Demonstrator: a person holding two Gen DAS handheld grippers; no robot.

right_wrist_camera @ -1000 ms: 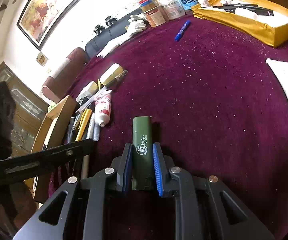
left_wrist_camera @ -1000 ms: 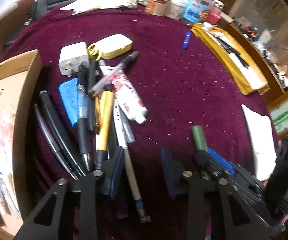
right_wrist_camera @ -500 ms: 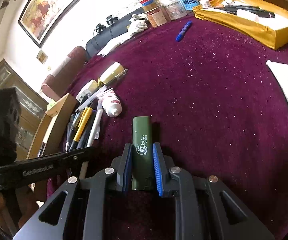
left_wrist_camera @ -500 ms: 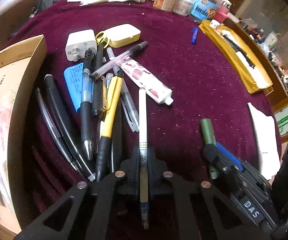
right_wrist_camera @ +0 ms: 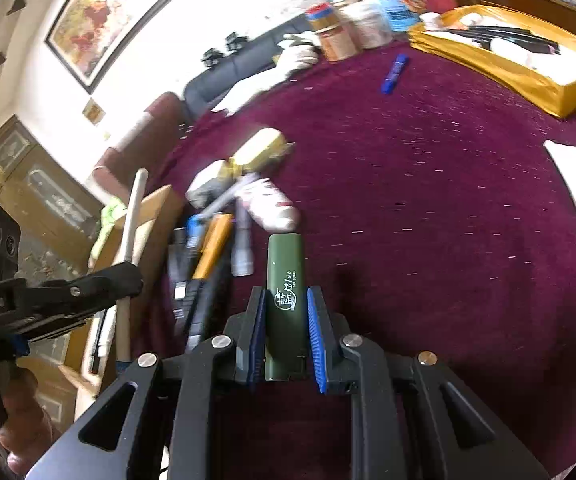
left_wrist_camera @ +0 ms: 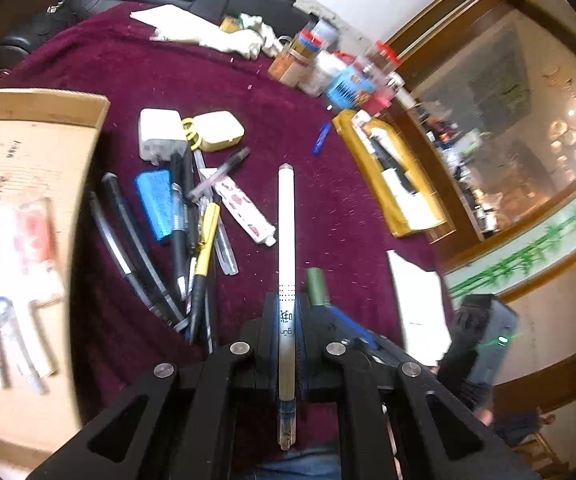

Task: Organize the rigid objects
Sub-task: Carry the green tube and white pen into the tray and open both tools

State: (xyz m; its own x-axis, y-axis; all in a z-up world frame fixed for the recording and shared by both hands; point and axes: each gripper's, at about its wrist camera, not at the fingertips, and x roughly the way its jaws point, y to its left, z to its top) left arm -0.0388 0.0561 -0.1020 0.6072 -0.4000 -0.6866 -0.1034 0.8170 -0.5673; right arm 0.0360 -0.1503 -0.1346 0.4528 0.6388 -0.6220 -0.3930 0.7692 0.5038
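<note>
Two things are gripped: a long white plastic pen (left_wrist_camera: 286, 240) is clenched by the left gripper (left_wrist_camera: 286, 334), its long axis along the fingers, pointing far; the open cardboard box (left_wrist_camera: 28, 184) lies left. A dark green cylindrical tube (right_wrist_camera: 284, 280) is clamped by the right gripper (right_wrist_camera: 286, 320) above the maroon-clothed bench (right_wrist_camera: 427, 220).

I am holding a pen (left_wrist_camera: 286, 240) in my left gripper (left_wrist_camera: 286, 322), above the tablecloth (left_wrist_camera: 295, 128). The pile of pens (left_wrist_camera: 192, 248) is lying to its left, beside the cardboard box (left_wrist_camera: 36, 104). My right gripper (right_wrist_camera: 286, 312) is holding a small case (right_wrist_camera: 284, 276), with the tray (right_wrist_camera: 527, 76) lying far ahead on the right.
</note>
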